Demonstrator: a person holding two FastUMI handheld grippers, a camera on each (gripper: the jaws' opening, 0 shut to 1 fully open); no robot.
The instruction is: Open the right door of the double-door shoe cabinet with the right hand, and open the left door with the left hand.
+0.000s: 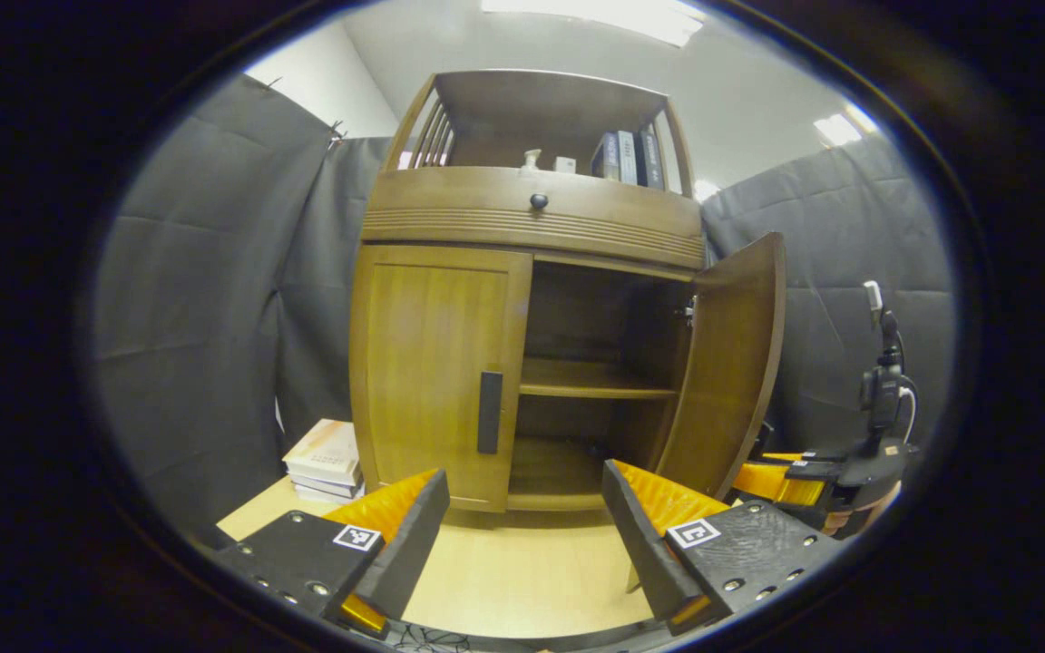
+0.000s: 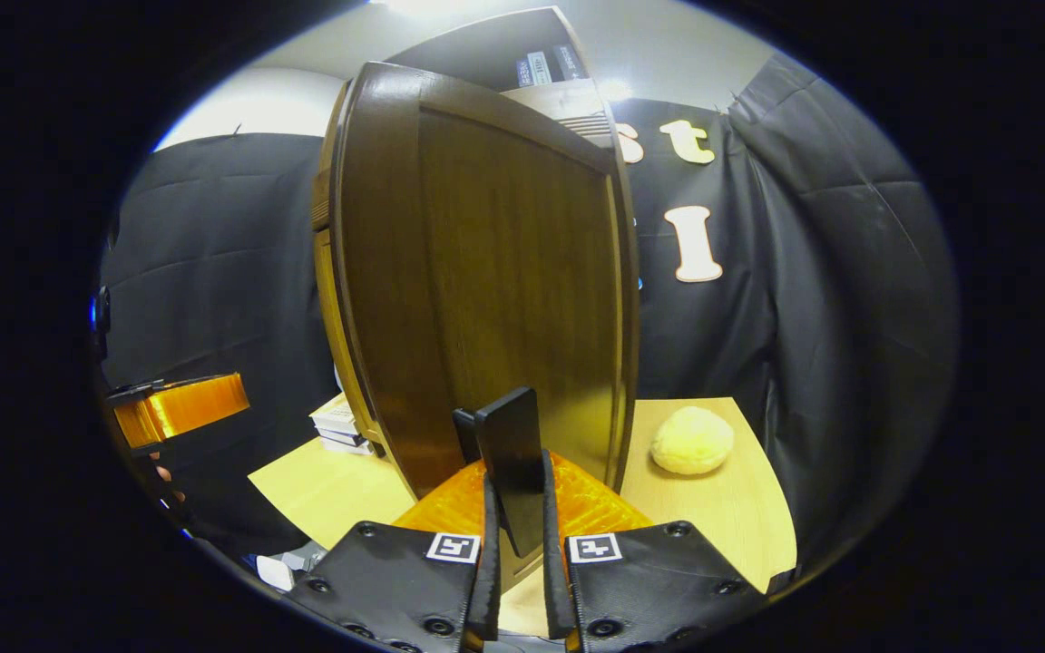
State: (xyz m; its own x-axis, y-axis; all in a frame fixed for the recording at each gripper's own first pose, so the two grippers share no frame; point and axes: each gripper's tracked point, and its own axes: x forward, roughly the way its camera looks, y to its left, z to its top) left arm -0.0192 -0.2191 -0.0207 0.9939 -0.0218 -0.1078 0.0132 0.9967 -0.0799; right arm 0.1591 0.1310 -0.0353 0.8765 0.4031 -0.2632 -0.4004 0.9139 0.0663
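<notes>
A wooden double-door shoe cabinet stands on a pale tabletop. Its left door is closed, with a dark vertical handle near its inner edge. My left gripper is open, low in front of that door and apart from the handle. The right door is swung open, showing a shelf inside. In the right gripper view the right door looms close, and my right gripper is shut on its dark handle. The right gripper also appears beside the open door.
A stack of books lies left of the cabinet. A round pale yellow object sits on the tabletop right of the open door. Books and small items stand on the cabinet's top shelf. Black cloth walls surround the booth.
</notes>
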